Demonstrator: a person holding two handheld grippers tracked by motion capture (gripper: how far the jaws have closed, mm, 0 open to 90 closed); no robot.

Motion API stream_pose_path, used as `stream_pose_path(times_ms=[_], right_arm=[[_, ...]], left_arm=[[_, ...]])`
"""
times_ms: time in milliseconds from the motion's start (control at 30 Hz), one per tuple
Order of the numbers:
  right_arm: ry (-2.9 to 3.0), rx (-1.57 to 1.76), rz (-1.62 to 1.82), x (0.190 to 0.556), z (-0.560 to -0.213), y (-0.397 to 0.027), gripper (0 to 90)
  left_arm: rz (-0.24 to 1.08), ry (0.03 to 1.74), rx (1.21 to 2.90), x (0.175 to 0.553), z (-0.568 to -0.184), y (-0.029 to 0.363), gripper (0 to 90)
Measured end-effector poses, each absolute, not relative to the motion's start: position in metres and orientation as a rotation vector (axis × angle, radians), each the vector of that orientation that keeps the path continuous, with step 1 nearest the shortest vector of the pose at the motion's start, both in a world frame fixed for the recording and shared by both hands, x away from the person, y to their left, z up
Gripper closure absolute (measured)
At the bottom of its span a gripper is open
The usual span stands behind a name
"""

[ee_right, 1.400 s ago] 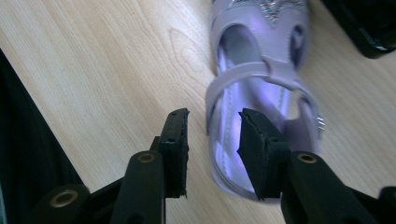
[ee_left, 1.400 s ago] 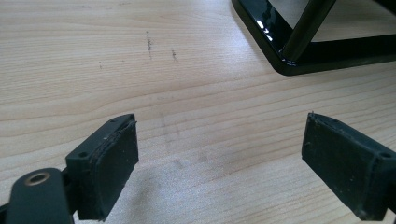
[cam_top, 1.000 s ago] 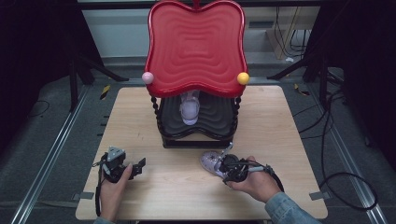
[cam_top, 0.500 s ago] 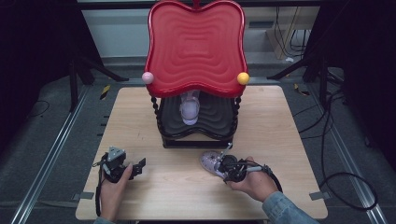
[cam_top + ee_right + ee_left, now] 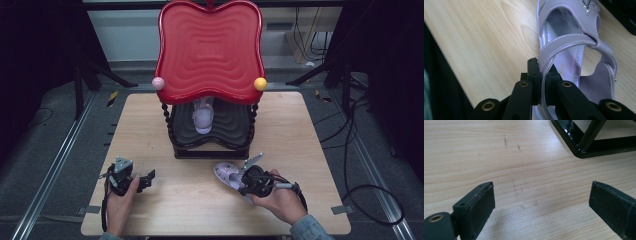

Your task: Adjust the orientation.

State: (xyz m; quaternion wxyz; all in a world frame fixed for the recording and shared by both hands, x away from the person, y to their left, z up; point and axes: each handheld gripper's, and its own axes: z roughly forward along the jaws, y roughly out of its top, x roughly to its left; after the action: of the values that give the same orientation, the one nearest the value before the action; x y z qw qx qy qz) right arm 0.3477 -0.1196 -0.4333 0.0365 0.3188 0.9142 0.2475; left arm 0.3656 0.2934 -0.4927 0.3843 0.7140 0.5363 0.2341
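A lilac sandal (image 5: 226, 175) lies on the wooden table in front of the rack. My right gripper (image 5: 240, 184) is shut on its side strap (image 5: 564, 45). The jaws have just been closing, and the strap's edge sits pinched between the pads (image 5: 544, 75). A second lilac sandal (image 5: 203, 119) rests on the rack's black lower shelf (image 5: 230, 125), under the red top tray (image 5: 210, 50). My left gripper (image 5: 148, 179) hovers low over bare table at the front left. Its jaws (image 5: 541, 205) stand wide apart, have just been opening, and hold nothing.
The rack's black base corner (image 5: 579, 151) lies ahead of the left gripper. A pink ball (image 5: 158, 83) and a yellow ball (image 5: 260, 83) cap the rack's front posts. Cables (image 5: 360, 190) run over the floor to the right of the table.
My right hand has shifted slightly beside the sandal. The sandal and my left hand have stayed where they were.
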Motion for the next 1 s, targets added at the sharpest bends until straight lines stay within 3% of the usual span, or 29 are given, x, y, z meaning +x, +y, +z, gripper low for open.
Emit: stream_pose_path(times_ms=[500,1000], right_arm=[[2.632,0.999,1.151,0.326,-0.387,-0.127,86.6],[2.425,1.052,1.421,0.332,-0.363,-0.119,86.5]], left_arm=[[0.602,1.371,1.833,0.366,-0.495,0.293,5.4],[0.598,1.367,1.844,0.366,-0.497,0.292,5.5]])
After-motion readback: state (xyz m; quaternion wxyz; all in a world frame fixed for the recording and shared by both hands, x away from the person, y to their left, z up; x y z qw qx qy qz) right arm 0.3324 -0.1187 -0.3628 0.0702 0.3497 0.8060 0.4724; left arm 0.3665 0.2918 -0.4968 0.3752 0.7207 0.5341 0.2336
